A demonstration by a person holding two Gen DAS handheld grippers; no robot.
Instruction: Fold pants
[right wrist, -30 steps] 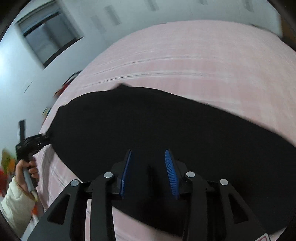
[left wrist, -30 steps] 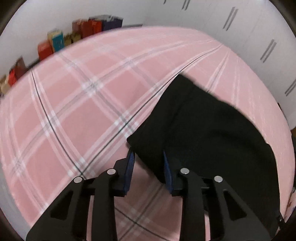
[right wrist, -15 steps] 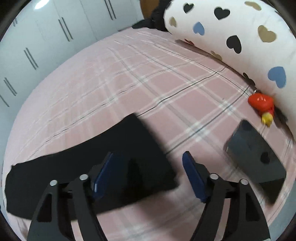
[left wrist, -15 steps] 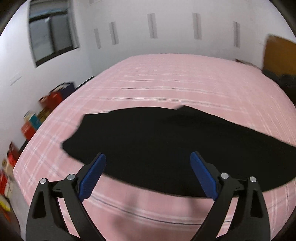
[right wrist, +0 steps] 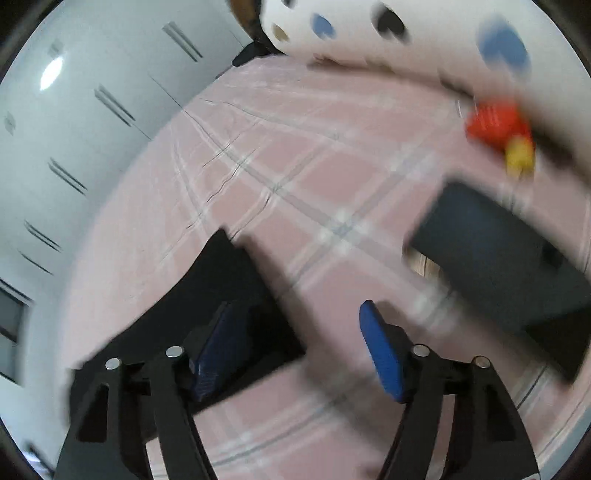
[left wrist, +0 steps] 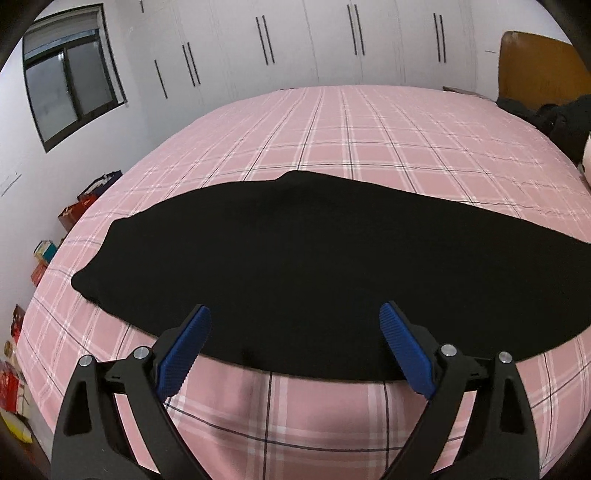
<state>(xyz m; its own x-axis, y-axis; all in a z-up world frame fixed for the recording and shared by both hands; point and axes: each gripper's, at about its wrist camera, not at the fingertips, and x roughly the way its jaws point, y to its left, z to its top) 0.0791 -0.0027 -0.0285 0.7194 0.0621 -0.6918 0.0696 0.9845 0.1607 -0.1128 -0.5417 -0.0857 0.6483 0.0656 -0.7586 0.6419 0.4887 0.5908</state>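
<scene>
Blur smears the right wrist view, so the dark slab (right wrist: pixel 506 266) and red toy (right wrist: pixel 496 123) near the pillow (right wrist: pixel 436 33) stay vague. Pants (left wrist: pixel 314 266), black and flat, lie in a long band across the pink plaid bed (left wrist: pixel 369 136), their right end cut off. Left gripper (left wrist: pixel 295 328) and right gripper (right wrist: pixel 295 332) gape wide, holding nothing.
</scene>
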